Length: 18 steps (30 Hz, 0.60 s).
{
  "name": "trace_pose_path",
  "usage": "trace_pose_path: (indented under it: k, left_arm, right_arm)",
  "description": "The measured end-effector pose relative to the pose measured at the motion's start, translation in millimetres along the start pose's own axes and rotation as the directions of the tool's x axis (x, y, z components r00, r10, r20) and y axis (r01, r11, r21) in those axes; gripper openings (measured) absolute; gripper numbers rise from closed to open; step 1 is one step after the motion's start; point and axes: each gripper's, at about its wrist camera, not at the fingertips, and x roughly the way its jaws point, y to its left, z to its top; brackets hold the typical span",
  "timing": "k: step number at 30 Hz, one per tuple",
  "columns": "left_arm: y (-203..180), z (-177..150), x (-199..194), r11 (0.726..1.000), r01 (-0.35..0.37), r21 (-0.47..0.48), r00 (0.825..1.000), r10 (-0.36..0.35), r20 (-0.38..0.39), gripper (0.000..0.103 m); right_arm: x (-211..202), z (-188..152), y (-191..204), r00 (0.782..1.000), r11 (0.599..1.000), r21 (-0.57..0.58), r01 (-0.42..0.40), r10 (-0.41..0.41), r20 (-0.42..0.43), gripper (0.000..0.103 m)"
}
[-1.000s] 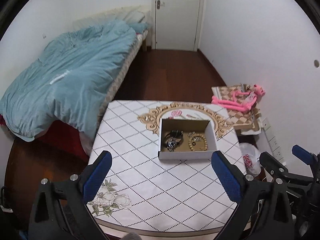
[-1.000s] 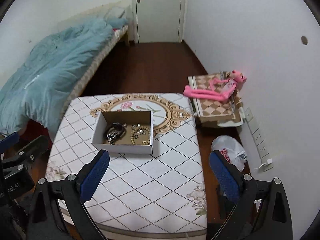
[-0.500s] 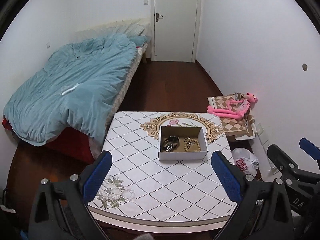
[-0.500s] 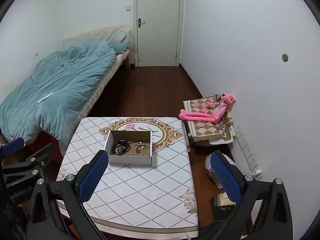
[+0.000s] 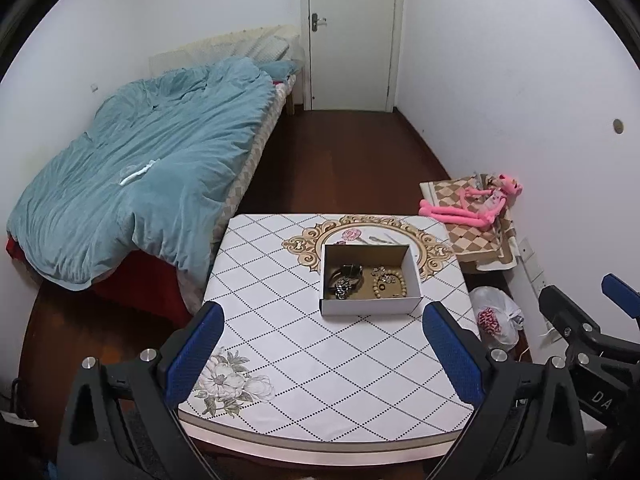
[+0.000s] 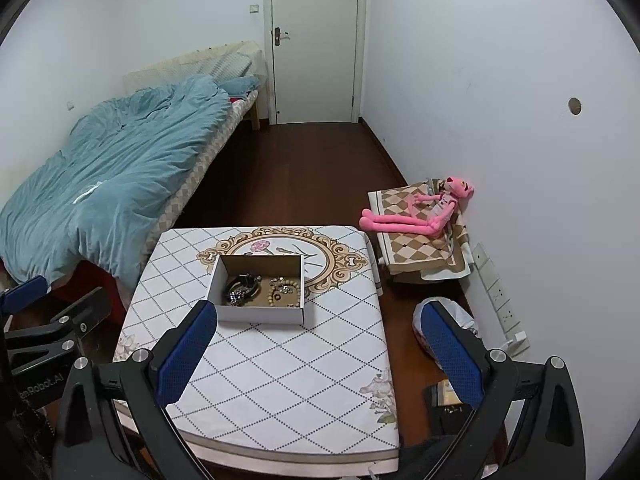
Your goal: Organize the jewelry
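I am holding both tools, left tool (image 5: 320, 356) and right tool (image 6: 316, 356), spread wide and empty, well short of the cardboard box (image 5: 370, 306) ahead; tangled bracelets (image 5: 346, 278) risk snagging together.

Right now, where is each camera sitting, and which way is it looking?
Left wrist: sits on the left gripper, high over the table's near edge, facing the door; its blue fingers show, the right gripper beside.
Right wrist: sits on the right gripper, facing likewise; the left gripper shows at left.
Both share the jewelry box, bed and pink toy.
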Motion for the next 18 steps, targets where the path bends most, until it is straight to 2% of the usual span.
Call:
trace_pose_path:
  k: [9,18]
  left_arm:
    - [-4.2,16.4,39.7,0.999,-0.046,0.013,0.998,0.047,-0.048,0.101]
    - [-4.6,30.0,74.2,0.999,-0.042,0.011,0.992,0.043,-0.119,0.101]
  right_arm:
    - [45.3,16.4,-2.2,0.998,1.000,0.003,0.015,-0.014,-0.057,0.103]
    - [93.6,30.4,1.0,0.989,1.000,-0.011,0.010,-0.011,-0.146,0.103]
